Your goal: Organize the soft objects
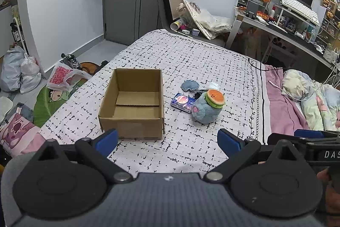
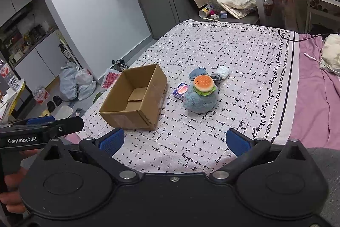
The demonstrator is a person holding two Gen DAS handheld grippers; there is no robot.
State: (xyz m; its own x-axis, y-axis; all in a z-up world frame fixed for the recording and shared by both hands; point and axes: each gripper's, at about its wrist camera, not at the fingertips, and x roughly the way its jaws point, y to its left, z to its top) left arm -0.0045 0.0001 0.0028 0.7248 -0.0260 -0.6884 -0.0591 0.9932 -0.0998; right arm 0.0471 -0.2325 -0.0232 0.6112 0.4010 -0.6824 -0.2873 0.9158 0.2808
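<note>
Both tongs are spread wide and carry nothing: the left tongs point(image 1: 167, 138) and the right tongs point(image 2: 174, 140) hang side by side above the near edge of the bed point(image 2: 223, 50), each pair of blue pads well apart. From where I stand the sorting looks not yet started. The cardboard box point(image 1: 132, 103) sits open on the patterned bedspread with only its bare bottom flaps showing inside. Everything meant for it, as far as I can judge, lies in a small cluster just beside the box: a round blue plush toy point(image 2: 199, 99) with a small burger plush point(image 2: 203, 82) perched on top, a flat blue fabric piece point(image 1: 189, 85) behind it, a white crumpled soft thing point(image 2: 222, 72) further back, and a small printed packet point(image 1: 182, 102) touching the plush's near side, whose printing is too small to read. So all the picking up is left. The only writing I can make out is on the tools themselves: "GenRobot.AI" on the left tool's side in the right wrist view, and the letters "DAS" on the right tool in the left wrist view.
</note>
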